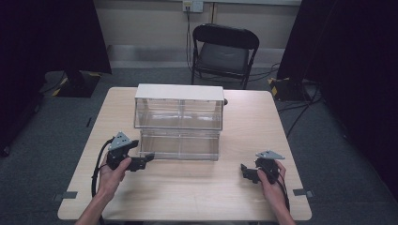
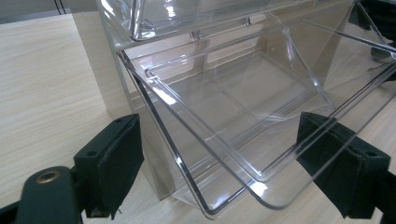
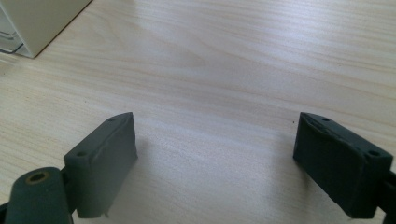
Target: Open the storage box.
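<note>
A small cabinet [image 1: 178, 92] with a white top and clear plastic drawers stands at the middle of the wooden table [image 1: 187, 192]. Its lower clear drawer [image 1: 180, 145] is tipped out toward me and holds nothing; the upper drawer [image 1: 178, 115] sits pushed in. My left gripper [image 1: 143, 161] is at the lower drawer's front left corner. In the left gripper view the left gripper [image 2: 219, 140] is open, with the lower drawer's [image 2: 233, 107] front lip between its wide-apart jaws. My right gripper [image 1: 245, 172] hovers open over bare wood, right of the cabinet. The right gripper [image 3: 215, 135] has nothing between its jaws.
A black folding chair [image 1: 224, 51] stands beyond the table's far edge. Dark curtains hang at both sides, and cables lie on the grey floor. A corner of the cabinet [image 3: 28, 23] shows at the upper left of the right gripper view.
</note>
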A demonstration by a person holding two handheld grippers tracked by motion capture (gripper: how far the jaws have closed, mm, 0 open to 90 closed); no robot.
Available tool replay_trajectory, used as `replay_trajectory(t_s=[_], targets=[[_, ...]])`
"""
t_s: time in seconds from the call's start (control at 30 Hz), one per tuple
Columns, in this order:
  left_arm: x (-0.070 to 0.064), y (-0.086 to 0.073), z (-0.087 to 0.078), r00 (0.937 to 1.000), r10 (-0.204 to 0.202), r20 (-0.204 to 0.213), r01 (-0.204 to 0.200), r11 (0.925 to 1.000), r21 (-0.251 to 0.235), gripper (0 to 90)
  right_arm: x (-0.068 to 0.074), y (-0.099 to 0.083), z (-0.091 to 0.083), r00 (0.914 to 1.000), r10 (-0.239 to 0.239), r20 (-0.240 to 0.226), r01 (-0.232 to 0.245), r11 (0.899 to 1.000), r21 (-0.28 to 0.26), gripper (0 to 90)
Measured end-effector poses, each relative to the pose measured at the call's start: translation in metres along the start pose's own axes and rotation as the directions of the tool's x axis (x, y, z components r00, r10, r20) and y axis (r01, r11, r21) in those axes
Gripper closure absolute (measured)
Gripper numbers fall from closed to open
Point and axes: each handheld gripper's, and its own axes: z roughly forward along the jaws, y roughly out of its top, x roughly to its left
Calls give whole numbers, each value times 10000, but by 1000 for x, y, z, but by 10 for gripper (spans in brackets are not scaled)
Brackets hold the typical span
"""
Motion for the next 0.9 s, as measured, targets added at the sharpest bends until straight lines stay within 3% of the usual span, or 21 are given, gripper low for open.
replay_trajectory(t_s=[0.4, 0.67, 0.9], targets=[[-1, 9, 3, 9999, 18, 122, -17, 9999, -114, 155, 0, 0, 0, 10000, 1, 0, -1, 10000, 1, 126], [-1, 11, 5, 10000, -29, -43, 29, 9998, -176, 161, 0, 0, 0, 10000, 3, 0, -3, 10000, 1, 126], [-2, 13, 6, 9998, 178, -115, -178, 9998, -56, 152, 0, 0, 0, 10000, 2, 1, -2, 10000, 0, 125]])
